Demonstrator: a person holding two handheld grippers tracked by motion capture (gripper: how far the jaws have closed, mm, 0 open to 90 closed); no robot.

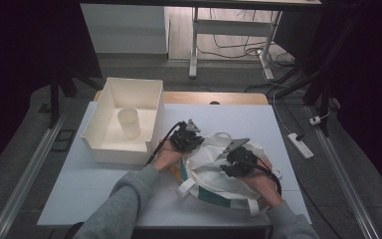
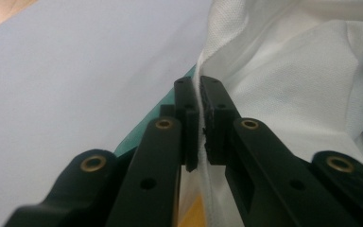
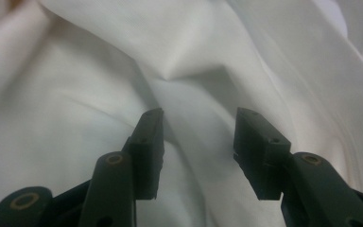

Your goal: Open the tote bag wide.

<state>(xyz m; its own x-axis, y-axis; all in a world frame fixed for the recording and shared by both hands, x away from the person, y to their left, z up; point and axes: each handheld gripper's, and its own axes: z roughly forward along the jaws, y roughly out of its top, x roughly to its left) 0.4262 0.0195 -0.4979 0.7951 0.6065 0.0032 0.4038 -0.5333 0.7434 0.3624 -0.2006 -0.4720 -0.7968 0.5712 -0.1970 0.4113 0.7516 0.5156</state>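
A crumpled white cloth bag (image 1: pixel 214 174) with green and yellow trim and white handles lies on the table in front of the person. My left gripper (image 1: pixel 193 141) sits at the bag's upper left edge and is shut on a fold of its white fabric (image 2: pixel 200 101), the cloth pinched between the two pads. My right gripper (image 1: pixel 231 164) hovers over the middle of the bag; its jaws stand apart above the rumpled white cloth (image 3: pixel 123 71), with only loose fabric behind the gap and nothing pressed between the pads.
A white open box (image 1: pixel 110 99) with a pale cup (image 1: pixel 129 123) standing inside sits at the table's left rear. Bare white tabletop (image 1: pixel 238 119) lies beyond the bag. A power strip (image 1: pixel 300 145) and cables lie on the floor to the right.
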